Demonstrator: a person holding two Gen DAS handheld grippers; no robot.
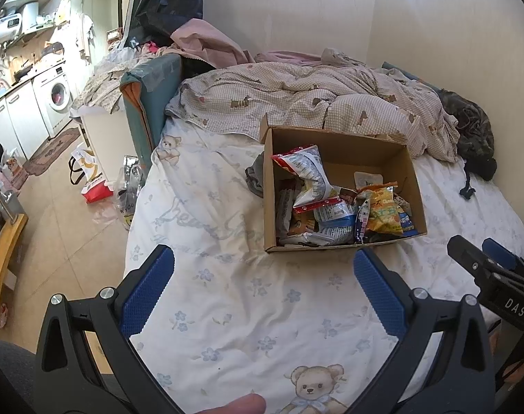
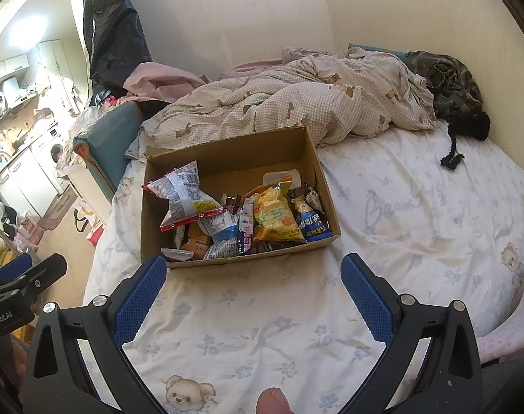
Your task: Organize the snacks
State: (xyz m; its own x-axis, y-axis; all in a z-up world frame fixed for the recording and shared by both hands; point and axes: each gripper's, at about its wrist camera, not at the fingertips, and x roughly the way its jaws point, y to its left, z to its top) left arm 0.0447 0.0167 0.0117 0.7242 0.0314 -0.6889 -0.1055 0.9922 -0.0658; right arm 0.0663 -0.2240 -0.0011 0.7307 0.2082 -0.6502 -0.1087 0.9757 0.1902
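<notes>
An open cardboard box (image 1: 341, 141) (image 2: 227, 158) sits on the bed and holds several snack packets. A crumpled white and red bag (image 1: 308, 176) (image 2: 184, 196) leans at its left. An orange chips bag (image 1: 384, 212) (image 2: 274, 217) and a blue packet (image 2: 312, 229) lie at its right. My left gripper (image 1: 263, 258) is open and empty, held short of the box's near edge. My right gripper (image 2: 253, 267) is open and empty, also just short of the box. The right gripper shows in the left wrist view (image 1: 482, 262), and the left gripper in the right wrist view (image 2: 30, 272).
The bed has a white floral sheet (image 1: 227, 293) (image 2: 417, 224). A rumpled checked duvet (image 1: 313, 100) (image 2: 296, 103) lies behind the box. A dark camouflage garment (image 2: 451, 82) sits in the far right corner. The floor at left holds bags (image 1: 92, 179), with a washing machine (image 1: 55, 96) beyond.
</notes>
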